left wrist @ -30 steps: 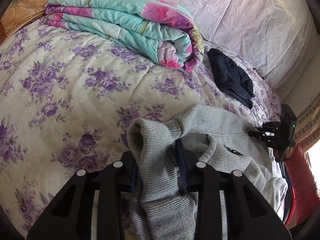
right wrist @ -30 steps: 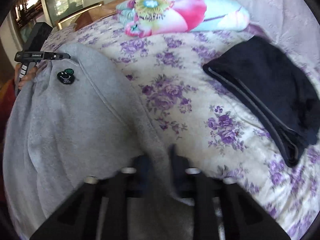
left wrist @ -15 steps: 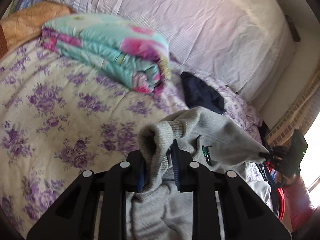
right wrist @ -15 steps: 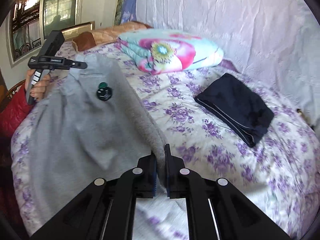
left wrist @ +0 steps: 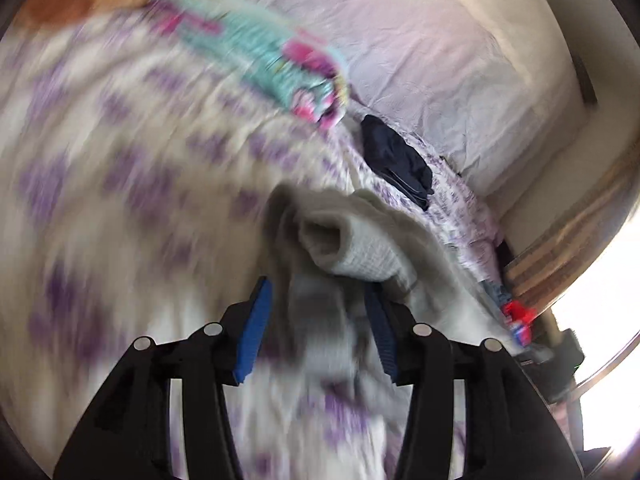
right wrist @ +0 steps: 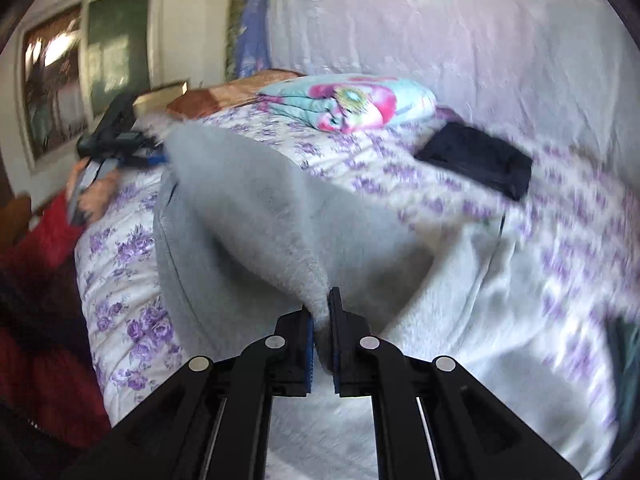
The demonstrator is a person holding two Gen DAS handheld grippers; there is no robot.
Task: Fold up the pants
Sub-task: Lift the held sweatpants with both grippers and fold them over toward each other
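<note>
A home bedroom. A bed [right wrist: 520, 240] with a cream sheet printed in purple flowers fills the view. A folded turquoise and pink floral quilt [right wrist: 352, 102] lies on it, near folded dark clothing [right wrist: 476, 158]. A pale lilac cloth [right wrist: 460, 32] drapes the wall behind. A framed window [right wrist: 80, 72] sits in a white wall at left.
</note>
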